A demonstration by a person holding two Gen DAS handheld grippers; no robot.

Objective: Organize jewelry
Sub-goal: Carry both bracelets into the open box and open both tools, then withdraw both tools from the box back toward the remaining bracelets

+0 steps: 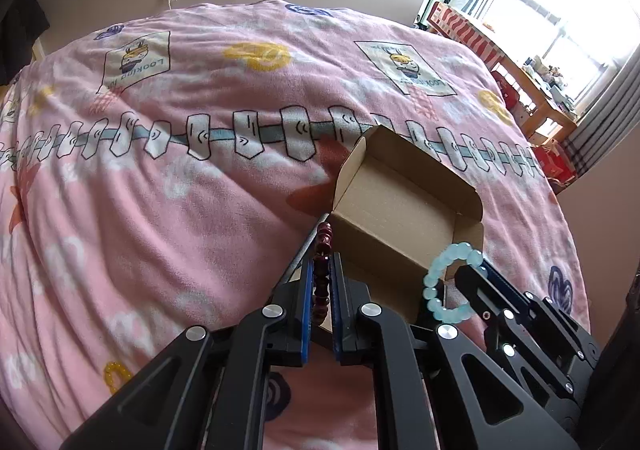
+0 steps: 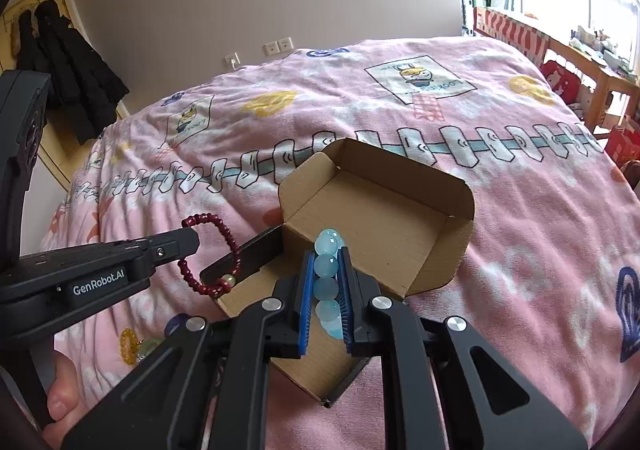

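An open cardboard box [image 1: 404, 206] [image 2: 384, 210] lies on the pink bedspread. My left gripper [image 1: 322, 270] [image 2: 192, 246] is shut on a dark red bead bracelet [image 1: 322, 274] [image 2: 218, 254] and holds it just left of the box's near corner. My right gripper [image 2: 326, 274] [image 1: 466, 282] is shut on a light blue bead bracelet [image 2: 328, 282] [image 1: 444, 278] and holds it above the box's near edge. The box looks empty inside.
A yellow bead bracelet [image 1: 117, 374] [image 2: 130, 346] lies on the bedspread [image 1: 200, 210] at the near left, with a pale green bead beside it. A wooden table [image 1: 532, 82] and red boxes stand by the window at the right. A bare foot [image 2: 64, 390] shows at the lower left.
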